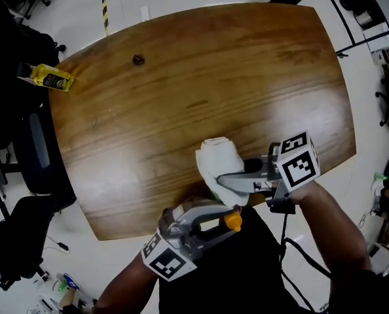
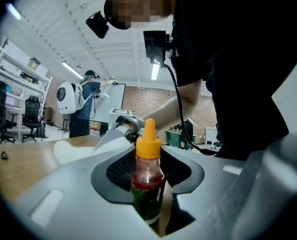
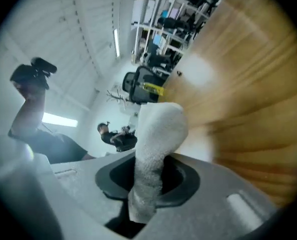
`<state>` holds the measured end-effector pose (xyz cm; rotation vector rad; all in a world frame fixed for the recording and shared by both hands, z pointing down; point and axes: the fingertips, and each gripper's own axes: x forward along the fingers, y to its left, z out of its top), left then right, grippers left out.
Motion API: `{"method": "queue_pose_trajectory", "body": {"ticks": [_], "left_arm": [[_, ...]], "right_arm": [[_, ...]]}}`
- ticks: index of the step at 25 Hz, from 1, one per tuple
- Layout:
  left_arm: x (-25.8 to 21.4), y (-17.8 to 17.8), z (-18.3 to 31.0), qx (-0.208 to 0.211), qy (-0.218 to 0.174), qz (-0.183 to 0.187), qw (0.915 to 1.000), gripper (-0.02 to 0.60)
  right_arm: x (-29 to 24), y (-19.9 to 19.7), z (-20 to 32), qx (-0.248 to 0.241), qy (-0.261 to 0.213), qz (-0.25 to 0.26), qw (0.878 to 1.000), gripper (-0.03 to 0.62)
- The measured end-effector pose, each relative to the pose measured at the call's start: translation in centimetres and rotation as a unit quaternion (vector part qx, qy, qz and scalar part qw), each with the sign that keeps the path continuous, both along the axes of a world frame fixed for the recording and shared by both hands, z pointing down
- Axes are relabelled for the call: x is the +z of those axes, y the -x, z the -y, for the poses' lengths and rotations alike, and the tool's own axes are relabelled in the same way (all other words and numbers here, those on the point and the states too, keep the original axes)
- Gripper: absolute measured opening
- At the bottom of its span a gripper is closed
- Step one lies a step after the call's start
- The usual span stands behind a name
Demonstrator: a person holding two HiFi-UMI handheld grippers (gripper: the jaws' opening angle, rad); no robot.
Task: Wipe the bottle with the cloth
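A small sauce bottle (image 2: pixel 148 181) with an orange cap, red contents and a green label stands upright between the jaws of my left gripper (image 2: pixel 149 189), which is shut on it. In the head view only its orange cap (image 1: pixel 232 222) shows, at the left gripper (image 1: pixel 226 218) just off the table's near edge. My right gripper (image 1: pixel 232 179) is shut on a white cloth (image 1: pixel 218 163), whose rolled end sticks out over the wood beside the bottle. The right gripper view shows the cloth (image 3: pixel 157 139) pinched in the right gripper (image 3: pixel 147 184).
The brown wooden table (image 1: pixel 201 77) holds a yellow bottle (image 1: pixel 48 77) lying at its far left edge and a small dark object (image 1: pixel 138 59) near the back. Black chairs (image 1: pixel 36 150) stand left of the table. A person (image 2: pixel 86 104) stands far off in the room.
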<state>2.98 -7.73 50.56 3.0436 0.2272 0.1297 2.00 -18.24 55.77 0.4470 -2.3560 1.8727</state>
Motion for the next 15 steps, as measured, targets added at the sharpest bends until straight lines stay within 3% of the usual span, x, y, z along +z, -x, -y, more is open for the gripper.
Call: {"method": "queue_pose_trajectory", "body": {"ticks": [6, 10, 15], "left_arm": [[0.2, 0.1, 0.1, -0.005, -0.017, 0.004, 0.9998, 0.164], [0.1, -0.3, -0.1, -0.012, -0.025, 0.008, 0.9996, 0.166], [0.2, -0.3, 0.0, -0.019, -0.026, 0.01, 0.9994, 0.166]], "right_arm": [[3.8, 2.6, -1.8, -0.134, -0.024, -0.07, 0.988, 0.074], [6.2, 2.2, -2.4, -0.204, -0.074, -0.165, 0.962, 0.074], [7.6, 2.1, -2.3, -0.261, -0.148, -0.25, 0.921, 0.074]]}}
